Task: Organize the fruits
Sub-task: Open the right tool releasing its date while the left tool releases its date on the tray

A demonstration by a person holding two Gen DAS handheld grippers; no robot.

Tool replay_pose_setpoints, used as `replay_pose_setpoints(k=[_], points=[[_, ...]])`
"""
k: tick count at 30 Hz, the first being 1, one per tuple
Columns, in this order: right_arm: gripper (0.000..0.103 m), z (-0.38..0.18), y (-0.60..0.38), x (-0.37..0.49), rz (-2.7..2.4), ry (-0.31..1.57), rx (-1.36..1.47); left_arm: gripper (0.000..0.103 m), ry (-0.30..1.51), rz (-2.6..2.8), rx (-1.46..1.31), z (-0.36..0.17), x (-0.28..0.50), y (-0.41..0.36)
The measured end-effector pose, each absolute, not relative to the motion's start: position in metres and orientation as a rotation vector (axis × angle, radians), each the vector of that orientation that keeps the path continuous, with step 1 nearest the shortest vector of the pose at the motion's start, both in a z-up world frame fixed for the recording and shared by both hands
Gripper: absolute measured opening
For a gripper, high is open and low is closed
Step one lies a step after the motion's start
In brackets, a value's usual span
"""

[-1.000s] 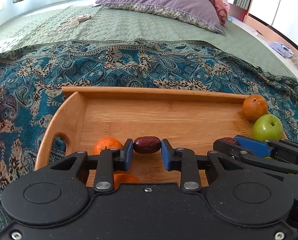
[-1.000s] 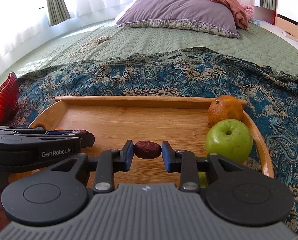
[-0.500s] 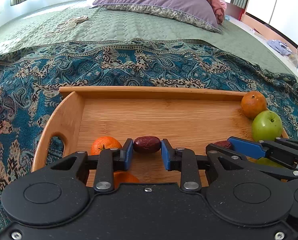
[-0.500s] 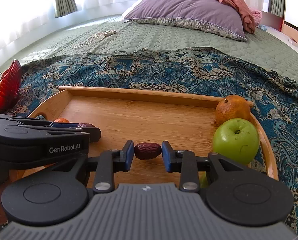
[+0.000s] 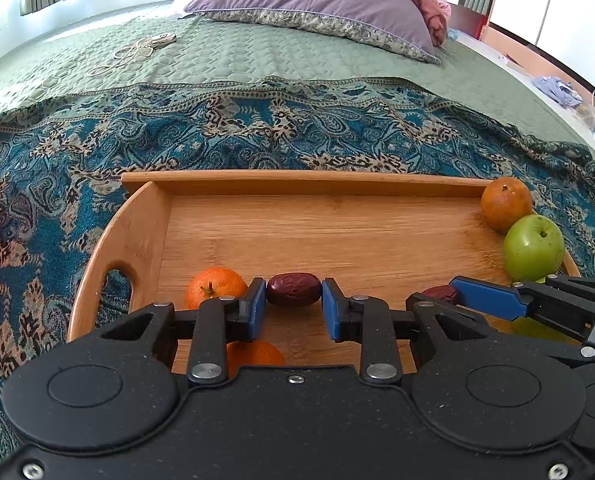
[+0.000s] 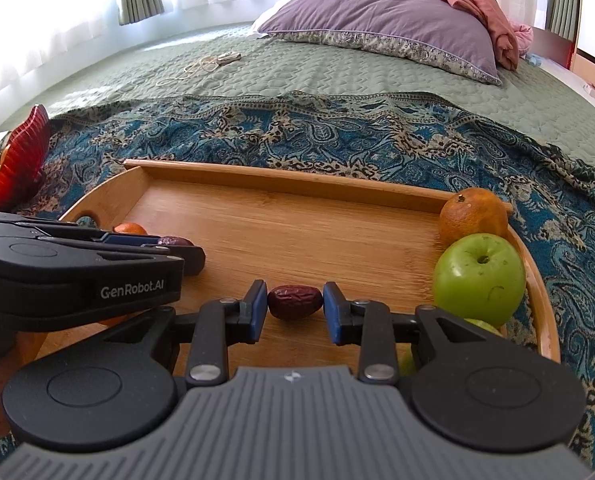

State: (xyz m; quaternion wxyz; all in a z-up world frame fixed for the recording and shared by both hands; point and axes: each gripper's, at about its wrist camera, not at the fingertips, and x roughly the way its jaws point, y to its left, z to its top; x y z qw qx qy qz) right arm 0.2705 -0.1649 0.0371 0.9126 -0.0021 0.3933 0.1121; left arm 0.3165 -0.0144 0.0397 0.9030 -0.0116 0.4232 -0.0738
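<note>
Holding a red date (image 5: 293, 289) in my left gripper (image 5: 293, 308) and another date (image 6: 294, 302) in my right gripper (image 6: 295, 308) over the wooden tray (image 5: 337, 240), I risk either wrinkled fruit rolling away once the jaws release.

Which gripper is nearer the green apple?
Right. The right gripper, shut on a date, sits just left of the green apple. The left gripper, holding another date, is across the tray by a small orange.
</note>
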Motion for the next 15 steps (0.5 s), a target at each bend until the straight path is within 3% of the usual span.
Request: replay_pose_setpoints(k=[6,15], points=[[0.046,0.04,-0.168,0.267,0.236,0.801,0.012,0.03,0.87,-0.158,-0.028,0.043,0.313,-0.012],[0.055,0.055,-0.182,0.254,0.245,0.749,0.061,0.047,0.825,-0.153,-0.052,0.06,0.301,-0.005]])
